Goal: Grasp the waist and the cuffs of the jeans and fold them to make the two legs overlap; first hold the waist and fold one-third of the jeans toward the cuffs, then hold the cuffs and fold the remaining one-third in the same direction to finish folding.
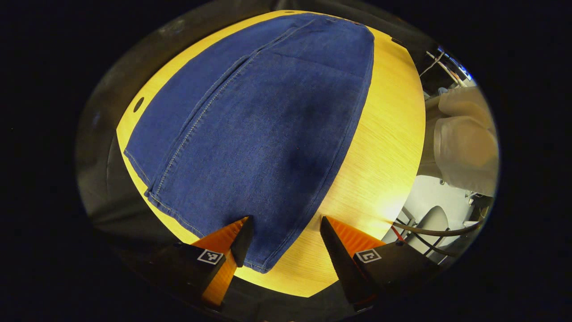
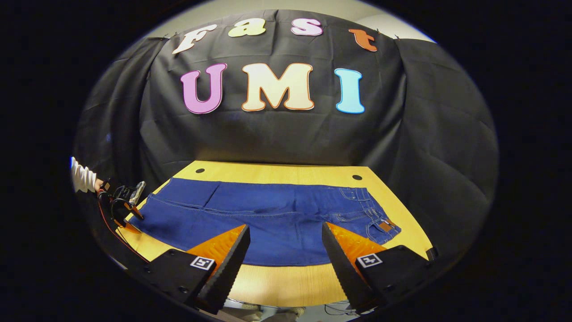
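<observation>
Lying flat on the table (image 2: 393, 197), jeans (image 2: 268, 219) show their waist (image 2: 380, 219) rightward.

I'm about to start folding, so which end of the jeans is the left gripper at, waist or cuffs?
The cuffs: the left gripper hangs open over the hemmed cuff end of the jeans; the waist lies at the far end.

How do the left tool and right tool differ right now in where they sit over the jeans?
The left tool is at the cuff end, looking along the jeans' length; the right tool faces the jeans from the table's long side, waist toward its right. The left tool hangs low over the hem; the right tool sits back near the table edge. Both are open, holding nothing.
</observation>
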The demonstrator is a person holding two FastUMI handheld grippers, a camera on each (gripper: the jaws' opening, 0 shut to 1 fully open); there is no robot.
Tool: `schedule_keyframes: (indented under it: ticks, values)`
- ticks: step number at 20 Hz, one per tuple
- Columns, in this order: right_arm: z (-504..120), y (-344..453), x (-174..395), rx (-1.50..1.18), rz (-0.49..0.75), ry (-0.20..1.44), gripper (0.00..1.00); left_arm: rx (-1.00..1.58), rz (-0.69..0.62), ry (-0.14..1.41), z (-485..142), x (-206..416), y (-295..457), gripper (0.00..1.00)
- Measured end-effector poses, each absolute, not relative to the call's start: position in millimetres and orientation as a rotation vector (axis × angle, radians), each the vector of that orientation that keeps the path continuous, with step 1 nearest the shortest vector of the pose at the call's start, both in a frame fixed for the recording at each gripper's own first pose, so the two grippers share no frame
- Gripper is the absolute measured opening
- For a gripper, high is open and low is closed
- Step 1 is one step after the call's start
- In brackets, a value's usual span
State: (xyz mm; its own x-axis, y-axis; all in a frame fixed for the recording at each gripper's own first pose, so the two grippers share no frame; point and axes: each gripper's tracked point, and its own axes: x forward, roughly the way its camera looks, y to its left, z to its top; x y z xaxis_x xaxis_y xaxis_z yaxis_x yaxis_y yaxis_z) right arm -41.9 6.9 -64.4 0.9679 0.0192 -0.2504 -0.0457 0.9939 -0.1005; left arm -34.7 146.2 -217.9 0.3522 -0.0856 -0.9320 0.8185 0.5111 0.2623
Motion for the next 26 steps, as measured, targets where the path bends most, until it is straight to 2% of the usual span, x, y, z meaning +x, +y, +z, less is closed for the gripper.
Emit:
schedule_keyframes:
  ticks: [5,7,10,14,16,19,21,23,26]
  values:
    - [-70,14,-38,-0.098,0.048,0.264,0.99,0.821,-0.701,1.093,-222,-36,145,0.92]
    - [-76,21,-33,-0.074,0.065,0.27,0.99,0.833,-0.698,1.104,-222,-36,144,0.96]
    - [-78,34,-29,-0.039,0.087,0.271,0.99,0.856,-0.698,1.105,-222,-37,141,0.94]
    - [-73,39,-31,-0.064,0.093,0.251,0.99,0.833,-0.659,1.141,-221,-41,138,0.84]
    - [-67,36,-33,-0.064,0.085,0.234,0.99,0.842,-0.655,1.139,-223,-46,134,0.67]
    - [-66,29,-35,-0.031,0.068,0.228,0.99,0.862,-0.649,1.106,-221,-41,139,0.27]
    - [-66,28,-36,-0.017,0.066,0.227,0.99,0.86,-0.638,1.096,-221,-39,138,0.07]
    - [-66,29,-36,-0.034,0.073,0.229,0.99,0.834,-0.617,1.11,-220,-39,137,0.0]
    - [-68,33,-32,-0.065,0.121,0.245,0.99,0.821,-0.633,1.144,-219,-40,137,0.0]
